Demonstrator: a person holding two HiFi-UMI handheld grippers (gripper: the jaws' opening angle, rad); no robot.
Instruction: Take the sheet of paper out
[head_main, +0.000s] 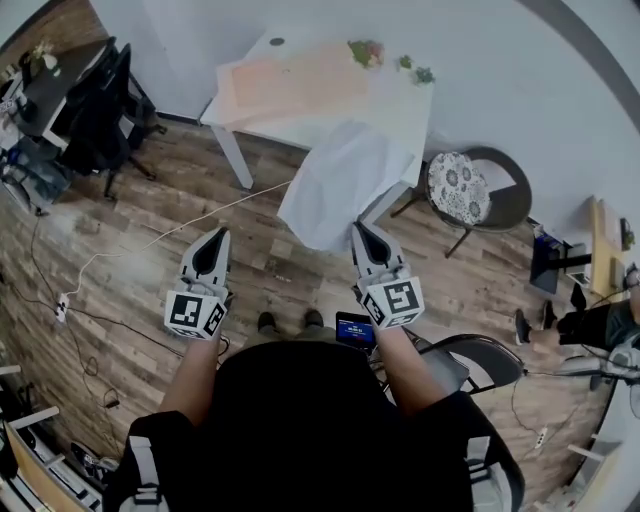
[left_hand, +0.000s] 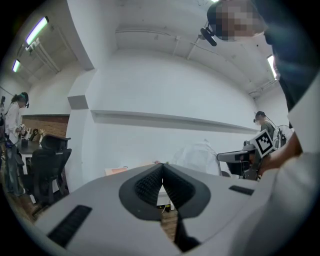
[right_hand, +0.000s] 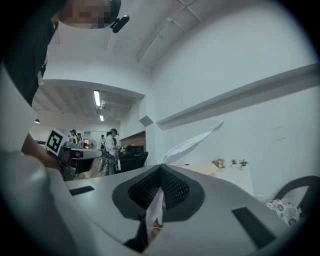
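Just one sheet (head_main: 340, 180), two tools (head_main: 217, 236) (head_main: 359, 231).

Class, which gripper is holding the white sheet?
The right gripper: the white sheet is pinched in its jaws; the left gripper is shut on nothing.

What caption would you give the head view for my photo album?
Right gripper pinches a white sheet of paper beside the white table; left gripper is shut and empty.
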